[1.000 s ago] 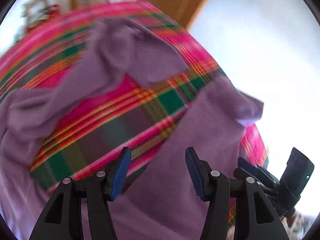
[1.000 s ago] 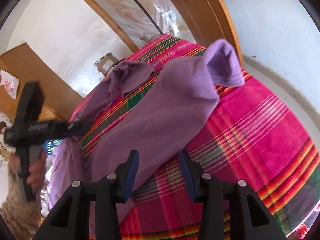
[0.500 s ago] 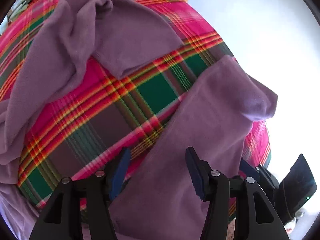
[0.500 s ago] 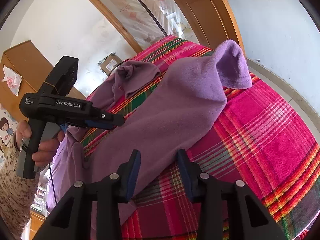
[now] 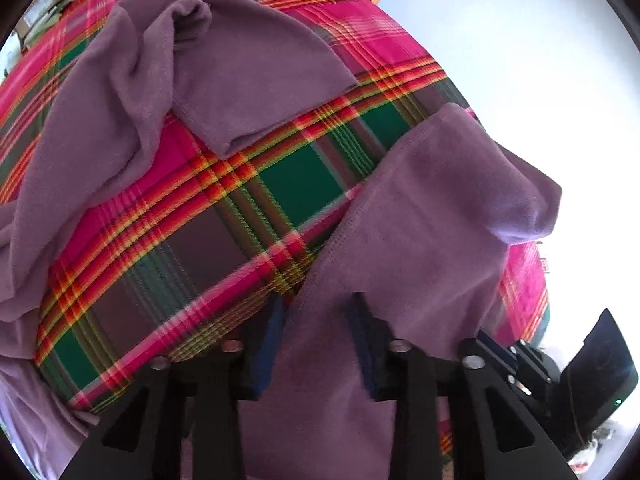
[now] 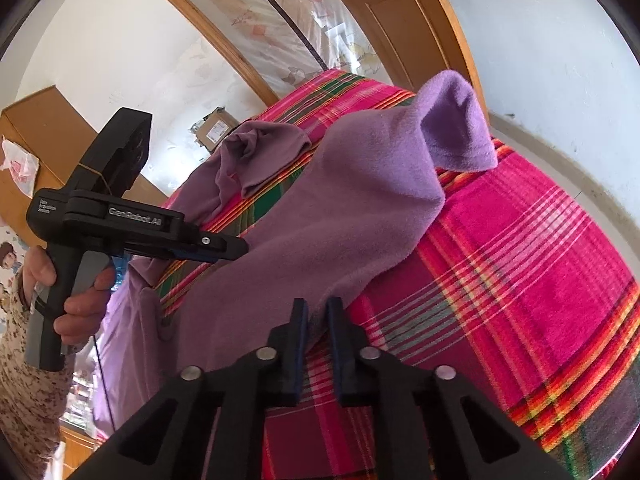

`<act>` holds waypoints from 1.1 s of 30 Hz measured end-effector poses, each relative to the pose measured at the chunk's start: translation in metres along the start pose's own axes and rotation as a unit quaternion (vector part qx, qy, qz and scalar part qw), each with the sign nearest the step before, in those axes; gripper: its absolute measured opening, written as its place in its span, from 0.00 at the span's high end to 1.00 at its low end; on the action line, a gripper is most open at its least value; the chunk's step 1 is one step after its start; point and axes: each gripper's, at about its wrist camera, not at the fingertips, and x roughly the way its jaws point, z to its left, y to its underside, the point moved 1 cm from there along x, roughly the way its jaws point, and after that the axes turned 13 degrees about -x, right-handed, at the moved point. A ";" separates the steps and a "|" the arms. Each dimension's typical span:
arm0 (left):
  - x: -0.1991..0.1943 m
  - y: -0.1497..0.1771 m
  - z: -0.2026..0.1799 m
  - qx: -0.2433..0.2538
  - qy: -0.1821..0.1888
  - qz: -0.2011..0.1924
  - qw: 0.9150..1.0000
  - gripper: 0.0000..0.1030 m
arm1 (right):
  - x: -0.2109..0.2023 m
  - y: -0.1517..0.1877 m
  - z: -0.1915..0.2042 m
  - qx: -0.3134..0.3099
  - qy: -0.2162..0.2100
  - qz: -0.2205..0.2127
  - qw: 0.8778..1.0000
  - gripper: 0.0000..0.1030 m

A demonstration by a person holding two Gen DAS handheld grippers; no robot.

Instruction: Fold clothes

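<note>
Right fingers (image 6: 316,330) pinch purple garment's (image 6: 320,216) leg, stretching away; left fingers (image 5: 316,332) spread.

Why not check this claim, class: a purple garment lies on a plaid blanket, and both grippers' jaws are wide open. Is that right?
Not quite. The purple garment does lie on the plaid blanket, but only the left gripper has its jaws wide open. The right wrist view shows the right gripper with its jaws nearly closed on the garment's edge.
</note>
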 end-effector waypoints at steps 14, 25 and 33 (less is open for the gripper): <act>0.002 0.010 0.002 0.003 0.027 -0.018 0.999 0.93 | -0.029 -0.001 0.004 -0.010 0.014 -0.036 0.999 0.98; 0.003 0.019 -0.023 0.032 0.057 -0.033 0.997 0.93 | -0.072 0.007 -0.001 0.002 0.047 -0.072 0.996 0.98; 0.013 -0.004 -0.051 0.033 0.086 -0.034 0.995 0.93 | -0.086 0.016 -0.003 0.013 0.073 -0.079 0.994 0.98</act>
